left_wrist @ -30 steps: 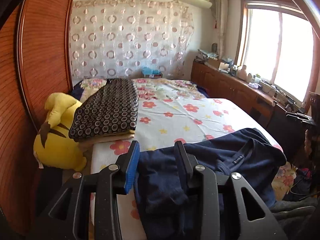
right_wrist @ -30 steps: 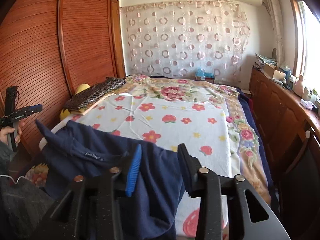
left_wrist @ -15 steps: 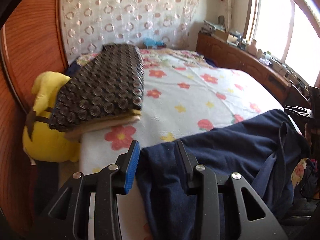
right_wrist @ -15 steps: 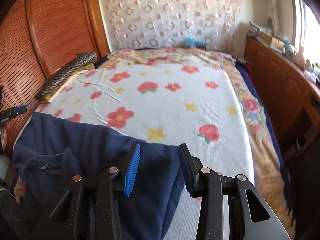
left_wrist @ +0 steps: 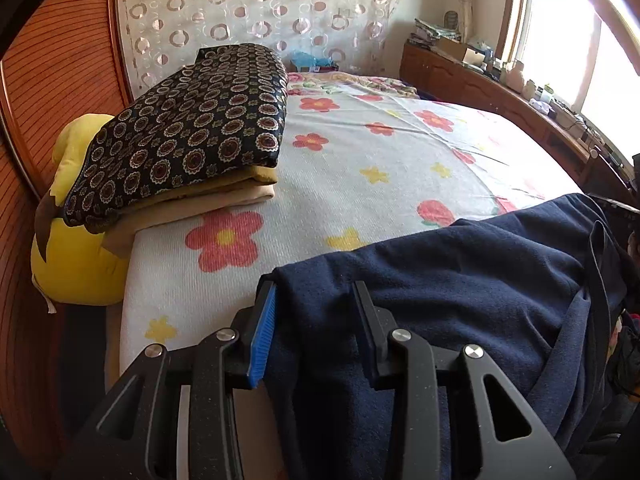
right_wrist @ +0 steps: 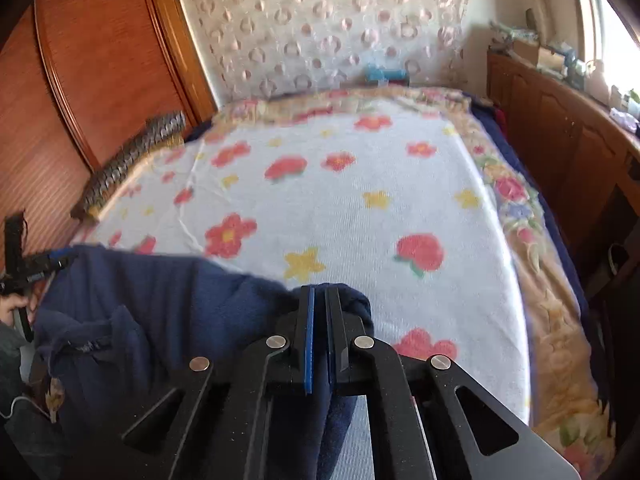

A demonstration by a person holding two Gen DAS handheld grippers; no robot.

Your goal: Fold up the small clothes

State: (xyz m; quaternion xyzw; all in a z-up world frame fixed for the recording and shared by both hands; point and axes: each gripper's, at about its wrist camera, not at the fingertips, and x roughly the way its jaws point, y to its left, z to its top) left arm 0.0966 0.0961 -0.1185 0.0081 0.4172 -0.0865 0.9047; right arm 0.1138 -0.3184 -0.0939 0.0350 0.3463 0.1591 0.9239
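Step in hand: laying out a navy garment (left_wrist: 460,280) on the flowered bedspread (left_wrist: 360,168) before the first fold; my reading, since no fold line shows yet.
Left gripper (left_wrist: 316,308): jaws part-open, a fold of the garment's edge bunched between them; whether the pads press on the cloth I cannot tell.
Right gripper (right_wrist: 320,320): jaws brought together almost fully, pinching a bunched corner of the same garment (right_wrist: 160,300).
Garment, place: on the near end of the bedspread, strung between the two grippers, its lower part hanging off the near edge.
Garment, look: dark navy, soft knit, rumpled; the neck opening sags on the side toward the right gripper in the left wrist view.
Also on the bedspread: folded patterned blanket (left_wrist: 192,128) at its left edge, well apart from the garment; yellow plush toy (left_wrist: 76,248) just beside that edge.
Next move calls for: both grips secure, then drawing the cloth up onto the bedspread and pulling it flat, sleeves out, before folding.
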